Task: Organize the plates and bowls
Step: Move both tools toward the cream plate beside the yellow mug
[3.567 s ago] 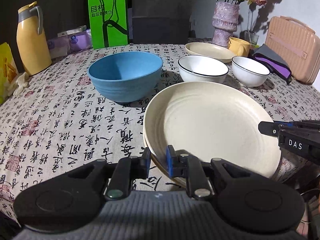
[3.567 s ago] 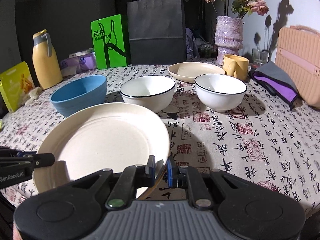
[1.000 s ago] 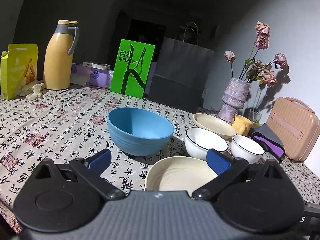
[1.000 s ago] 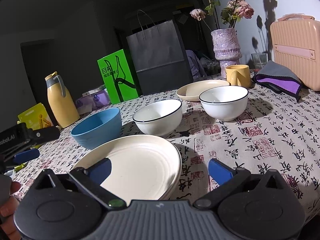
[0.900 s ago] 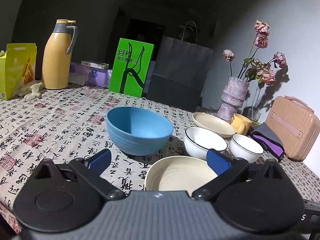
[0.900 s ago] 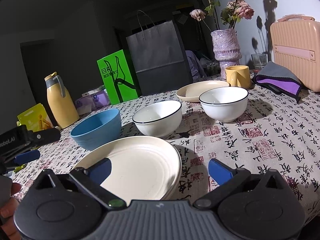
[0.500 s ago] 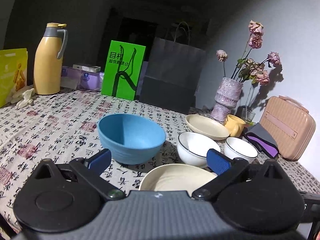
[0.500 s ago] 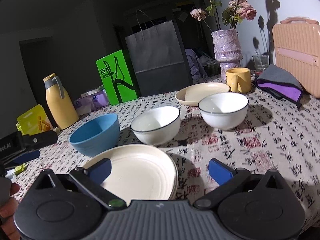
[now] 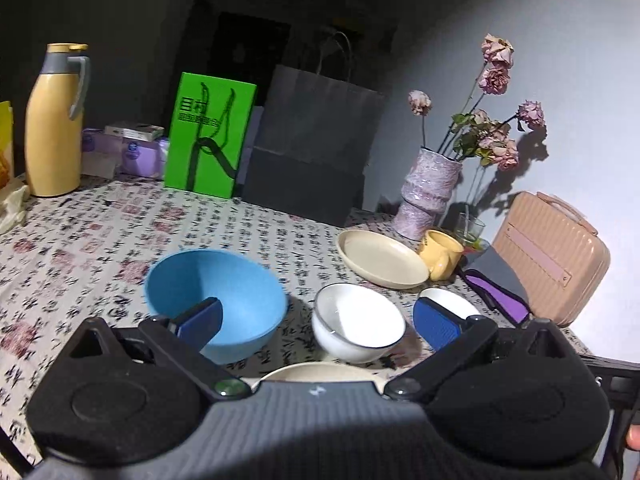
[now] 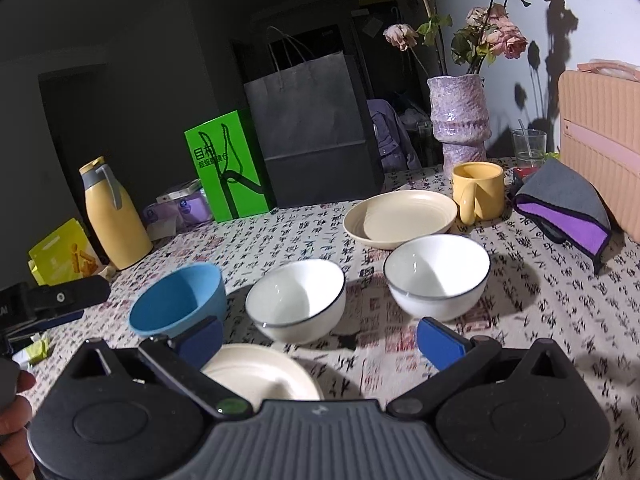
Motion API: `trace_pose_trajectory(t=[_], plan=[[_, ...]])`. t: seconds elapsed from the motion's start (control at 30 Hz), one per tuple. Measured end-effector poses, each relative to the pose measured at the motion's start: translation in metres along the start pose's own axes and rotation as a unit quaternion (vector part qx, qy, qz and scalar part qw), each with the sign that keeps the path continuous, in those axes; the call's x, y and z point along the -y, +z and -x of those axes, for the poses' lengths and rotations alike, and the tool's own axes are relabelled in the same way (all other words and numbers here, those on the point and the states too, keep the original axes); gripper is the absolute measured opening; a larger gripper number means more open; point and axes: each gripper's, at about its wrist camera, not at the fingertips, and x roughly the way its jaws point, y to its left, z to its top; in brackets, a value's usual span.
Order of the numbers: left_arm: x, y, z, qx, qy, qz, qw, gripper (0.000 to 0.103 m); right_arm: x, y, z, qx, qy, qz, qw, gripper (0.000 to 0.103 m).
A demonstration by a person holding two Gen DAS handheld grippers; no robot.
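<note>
Both grippers are hanging above the near edge of the counter (image 10: pixel 540 292) with nothing in them. The left gripper (image 9: pixel 316 318) has its jaws spread wide, and the right gripper (image 10: pixel 320 338) too, blue pads well apart.

Right under them sits the cream plate stack (image 10: pixel 260 374), close to the counter's near edge. Just behind it is the blue bowl (image 10: pixel 178 302), then a white bowl (image 10: pixel 298 300) with a dark rim beside it, and a second white bowl (image 10: pixel 438 280) to the right of that one, each standing apart. Further back there's a smaller cream plate (image 10: pixel 400 218) beside a yellow mug (image 10: pixel 478 192).

Background stuff: purple vase (image 10: pixel 460 114) of dried roses, black paper bag (image 10: pixel 312 132), green box (image 10: pixel 228 172), yellow thermos (image 10: pixel 114 216).
</note>
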Motion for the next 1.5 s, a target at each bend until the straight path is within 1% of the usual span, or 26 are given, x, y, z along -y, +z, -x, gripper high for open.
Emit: trace_pose_trajectory(t=[0.1, 0.2, 0.3, 0.43, 0.57, 0.7, 0.87, 1.0, 1.1, 1.23, 1.3, 1.5], plan=[[0.006, 0.013, -0.011, -0.016, -0.003, -0.001, 0.9999, 0.103, 0.005, 0.015, -0.007, -0.005, -0.003, -0.002, 1.0, 0.103], [0.011, 0.026, -0.021, -0.016, 0.006, -0.003, 0.9998, 0.103, 0.01, 0.028, -0.013, -0.004, -0.008, -0.004, 1.0, 0.103], [0.015, 0.042, -0.031, -0.019, 0.005, -0.002, 0.9998, 0.103, 0.015, 0.043, -0.019, -0.005, -0.007, -0.009, 1.0, 0.103], [0.022, 0.059, -0.044, -0.026, 0.022, 0.003, 0.9994, 0.103, 0.022, 0.065, -0.03, -0.011, -0.009, -0.009, 1.0, 0.103], [0.027, 0.071, -0.054, -0.022, 0.024, 0.005, 0.9995, 0.103, 0.028, 0.084, -0.044, -0.02, -0.015, -0.009, 1.0, 0.103], [0.035, 0.082, -0.07, -0.034, 0.027, 0.008, 0.999, 0.103, 0.038, 0.098, -0.055, -0.026, -0.02, -0.014, 0.999, 0.103], [0.046, 0.091, -0.088, -0.04, 0.036, 0.002, 0.9985, 0.103, 0.049, 0.112, -0.071, -0.039, -0.018, -0.017, 0.999, 0.103], [0.055, 0.1, -0.108, -0.05, 0.043, 0.001, 0.9978, 0.103, 0.064, 0.121, -0.086, -0.055, -0.024, -0.032, 0.998, 0.103], [0.064, 0.109, -0.126, -0.057, 0.055, -0.007, 0.9968, 0.103, 0.075, 0.127, -0.097, -0.061, -0.031, -0.044, 0.997, 0.103], [0.076, 0.119, -0.148, -0.067, 0.061, -0.01, 0.9959, 0.103, 0.089, 0.134, -0.112, -0.072, -0.038, -0.053, 0.995, 0.103], [0.081, 0.121, -0.158, -0.068, 0.067, -0.017, 0.9952, 0.103, 0.094, 0.136, -0.12, -0.077, -0.049, -0.054, 0.994, 0.103], [0.087, 0.124, -0.192, -0.094, 0.066, -0.012, 0.9934, 0.103, 0.113, 0.138, -0.146, -0.095, -0.059, -0.068, 0.991, 0.103]])
